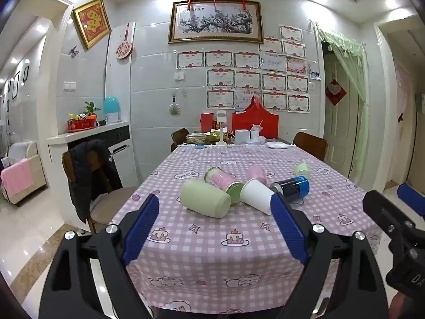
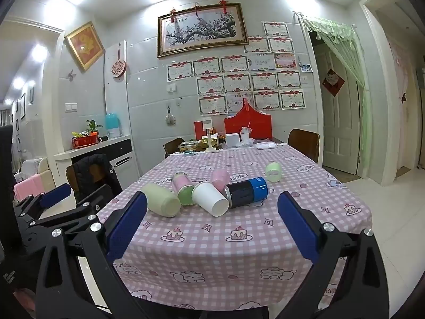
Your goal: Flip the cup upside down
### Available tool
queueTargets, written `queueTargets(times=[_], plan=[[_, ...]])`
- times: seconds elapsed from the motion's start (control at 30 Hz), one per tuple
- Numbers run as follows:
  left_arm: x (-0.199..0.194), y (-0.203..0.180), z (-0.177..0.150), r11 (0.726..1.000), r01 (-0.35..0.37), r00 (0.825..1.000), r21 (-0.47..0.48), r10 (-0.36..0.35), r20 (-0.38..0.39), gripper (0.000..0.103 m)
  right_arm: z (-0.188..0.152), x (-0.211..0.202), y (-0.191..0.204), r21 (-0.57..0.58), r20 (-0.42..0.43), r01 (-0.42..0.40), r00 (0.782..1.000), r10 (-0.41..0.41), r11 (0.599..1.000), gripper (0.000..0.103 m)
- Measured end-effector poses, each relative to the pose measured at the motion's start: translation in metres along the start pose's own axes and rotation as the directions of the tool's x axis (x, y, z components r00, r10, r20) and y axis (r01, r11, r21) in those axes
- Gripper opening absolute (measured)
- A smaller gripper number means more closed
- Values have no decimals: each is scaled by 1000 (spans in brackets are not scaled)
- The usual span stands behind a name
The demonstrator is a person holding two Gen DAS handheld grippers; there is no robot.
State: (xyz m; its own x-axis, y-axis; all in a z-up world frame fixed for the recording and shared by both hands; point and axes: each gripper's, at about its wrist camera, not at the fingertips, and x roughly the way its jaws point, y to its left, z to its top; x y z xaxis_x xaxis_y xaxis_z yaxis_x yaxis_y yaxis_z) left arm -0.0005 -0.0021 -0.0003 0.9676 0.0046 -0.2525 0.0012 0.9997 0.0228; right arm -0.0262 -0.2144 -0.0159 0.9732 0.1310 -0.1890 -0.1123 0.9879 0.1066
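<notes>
A long counter [image 1: 239, 252] with a pink and white checked cloth holds a bunch of cups and cans lying on their sides. A big pale green cup [image 1: 205, 198] lies nearest the left side, its open mouth toward the camera. Just behind it is a pink and green can [image 1: 223, 182], touching it. Next comes a white paper cup [image 1: 256, 195], tipped over with its mouth facing the near edge. A small pink cup [image 1: 256, 174] lies behind the white one. A dark can with a blue band [image 1: 292, 187] lies just beside the white cup on the right. A small light green cup [image 1: 302, 170] lies farther back, apart from the bunch.

The left gripper [image 1: 215, 210] floats in the air before the counter, its blue fingers [image 1: 142, 223] spread wide and grasping nothing. The right gripper [image 2: 212, 207] floats beside it, its blue fingers [image 2: 297, 223] also spread wide and bare. Neither one touches a cup.
</notes>
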Motion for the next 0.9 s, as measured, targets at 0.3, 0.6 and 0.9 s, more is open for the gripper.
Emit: queueTargets(times=[0.3, 0.6, 0.9], plan=[[1, -4, 1, 1000, 16, 1000, -9, -16, -17, 85, 0, -1, 0, 0, -1, -2, 1000, 2, 1000, 95], [-3, -3, -3, 1000, 14, 1000, 0, -14, 2, 85, 1, 3, 2, 1, -11, -5, 1000, 5, 1000, 95], [-6, -1, -2, 1000, 19, 1000, -7, -19, 5, 85, -3, 3, 0, 3, -19, -11, 1000, 11, 1000, 95]])
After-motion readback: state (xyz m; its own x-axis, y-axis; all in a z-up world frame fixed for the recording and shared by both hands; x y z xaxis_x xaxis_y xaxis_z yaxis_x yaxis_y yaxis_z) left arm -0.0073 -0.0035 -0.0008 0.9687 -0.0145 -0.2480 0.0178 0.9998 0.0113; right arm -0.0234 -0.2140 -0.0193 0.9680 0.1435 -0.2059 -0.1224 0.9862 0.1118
